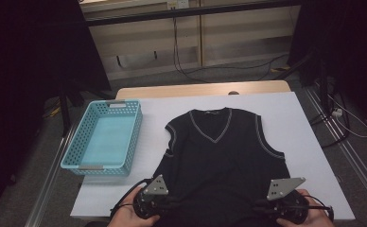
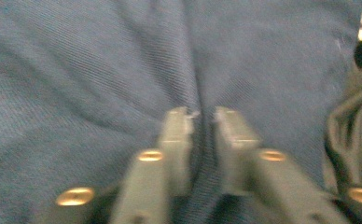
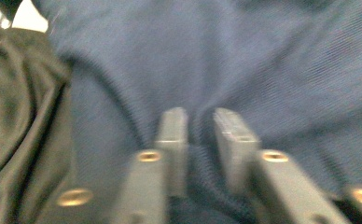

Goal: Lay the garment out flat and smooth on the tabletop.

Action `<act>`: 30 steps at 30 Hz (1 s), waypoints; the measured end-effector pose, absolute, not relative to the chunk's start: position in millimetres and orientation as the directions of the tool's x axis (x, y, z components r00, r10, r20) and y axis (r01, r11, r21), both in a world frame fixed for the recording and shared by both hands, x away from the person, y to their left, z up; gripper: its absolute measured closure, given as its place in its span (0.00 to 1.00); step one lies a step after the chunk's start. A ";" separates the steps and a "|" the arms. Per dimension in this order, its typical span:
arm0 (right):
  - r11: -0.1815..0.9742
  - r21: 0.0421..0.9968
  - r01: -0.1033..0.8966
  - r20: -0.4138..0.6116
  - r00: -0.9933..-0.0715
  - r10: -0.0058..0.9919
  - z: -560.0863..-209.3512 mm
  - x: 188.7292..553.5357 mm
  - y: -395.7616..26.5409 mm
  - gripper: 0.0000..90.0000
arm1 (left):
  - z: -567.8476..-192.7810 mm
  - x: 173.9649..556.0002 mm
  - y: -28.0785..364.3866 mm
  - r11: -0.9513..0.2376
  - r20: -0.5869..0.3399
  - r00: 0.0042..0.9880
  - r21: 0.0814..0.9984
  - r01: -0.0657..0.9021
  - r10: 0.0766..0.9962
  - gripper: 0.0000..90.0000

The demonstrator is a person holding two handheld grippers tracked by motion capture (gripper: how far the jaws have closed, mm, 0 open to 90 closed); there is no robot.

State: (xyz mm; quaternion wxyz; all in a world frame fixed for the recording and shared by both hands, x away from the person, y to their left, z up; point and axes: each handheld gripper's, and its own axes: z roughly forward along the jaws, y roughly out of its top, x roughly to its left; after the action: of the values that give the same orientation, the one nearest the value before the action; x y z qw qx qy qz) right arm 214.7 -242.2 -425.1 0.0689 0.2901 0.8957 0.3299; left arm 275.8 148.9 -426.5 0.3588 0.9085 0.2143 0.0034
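A dark sleeveless V-neck vest (image 1: 222,151) with pale trim lies flat on the white table, neck away from me. My left gripper (image 1: 173,204) is at the vest's near left hem and my right gripper (image 1: 261,206) at its near right hem, each held in a hand. In the left gripper view the jaws (image 2: 202,114) stand a little apart over the vest fabric (image 2: 100,60), with a ridge of cloth in the gap. The right gripper view is much the same: the jaws (image 3: 200,114) stand slightly apart with a fold of the fabric (image 3: 263,56) bunched between them.
An empty light-blue plastic basket (image 1: 136,127) stands on the table's left side. White table surface (image 1: 295,123) borders the vest on the right. A dark greenish cloth (image 3: 16,116) lies at the left edge of the right gripper view. Cables run over the floor behind.
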 end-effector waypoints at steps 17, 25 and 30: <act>0.606 0.592 0.531 0.027 -0.765 0.644 -439.6 250.7 -245.9 0.65 | -437.6 311.7 165.1 -0.657 -0.061 0.847 0.602 0.453 0.528 0.85; 0.639 0.581 0.504 0.066 -0.812 0.580 -437.0 236.4 -246.2 1.00 | -434.0 298.3 174.4 -0.676 -0.078 0.854 0.576 0.459 0.514 0.98; 0.680 0.557 0.478 0.080 -0.845 0.529 -434.0 224.5 -240.3 1.00 | -430.8 287.3 182.1 -0.674 -0.120 0.860 0.571 0.469 0.497 0.98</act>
State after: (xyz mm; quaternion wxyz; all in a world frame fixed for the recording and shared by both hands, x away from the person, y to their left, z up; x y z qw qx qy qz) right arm 224.5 -240.3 -434.0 0.0437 0.2748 0.9154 0.2910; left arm 287.3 182.1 -430.8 0.3056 0.9145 0.2641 0.0225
